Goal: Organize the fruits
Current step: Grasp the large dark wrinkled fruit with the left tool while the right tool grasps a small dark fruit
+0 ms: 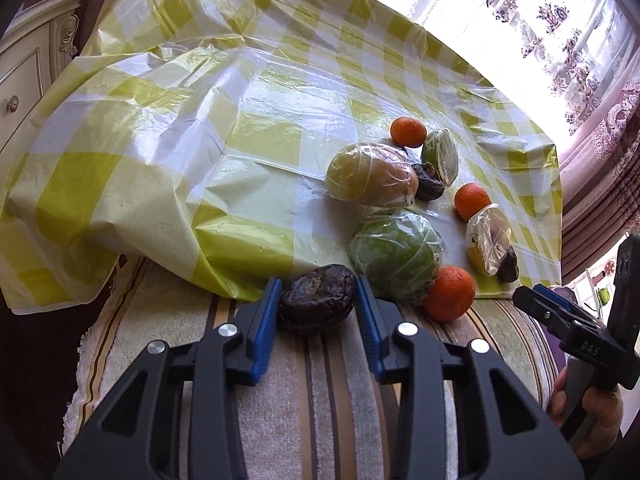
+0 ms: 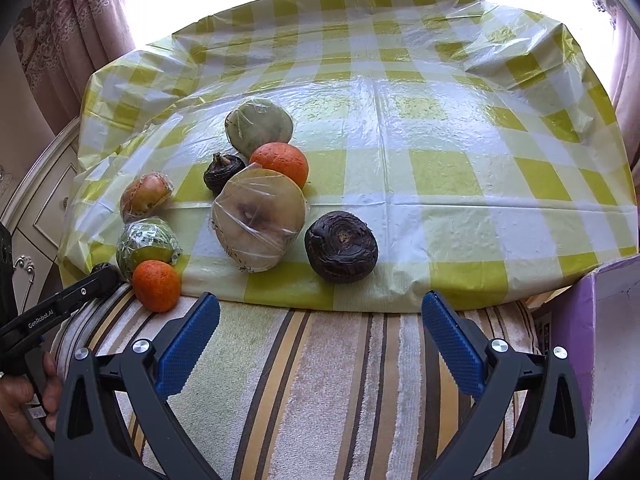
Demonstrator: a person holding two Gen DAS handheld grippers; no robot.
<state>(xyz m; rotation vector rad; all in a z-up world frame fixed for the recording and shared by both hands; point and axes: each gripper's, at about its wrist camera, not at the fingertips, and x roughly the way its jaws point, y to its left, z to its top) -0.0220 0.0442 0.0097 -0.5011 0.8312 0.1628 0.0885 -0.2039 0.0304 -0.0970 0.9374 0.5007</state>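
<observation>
My left gripper [image 1: 318,304] has its blue pads on both sides of a dark wrinkled fruit [image 1: 318,302] that rests on the striped towel [image 1: 332,400]; the left pad touches it, the right pad shows a narrow gap. Behind it lie a wrapped green fruit [image 1: 394,256], an orange [image 1: 450,294], a wrapped yellow-brown fruit [image 1: 370,174] and more oranges [image 1: 472,201]. My right gripper [image 2: 320,332] is open and empty over the towel [image 2: 320,380]. Ahead of it are a dark wrinkled fruit [image 2: 341,246], a wrapped pale cut fruit [image 2: 260,222] and an orange [image 2: 157,286].
A green-checked plastic cloth [image 2: 440,120] covers the table and bunches up at the left [image 1: 120,140]. A purple box [image 2: 600,320] stands at the right edge. A white cabinet [image 1: 28,60] is at the far left. Curtains [image 1: 592,100] hang behind.
</observation>
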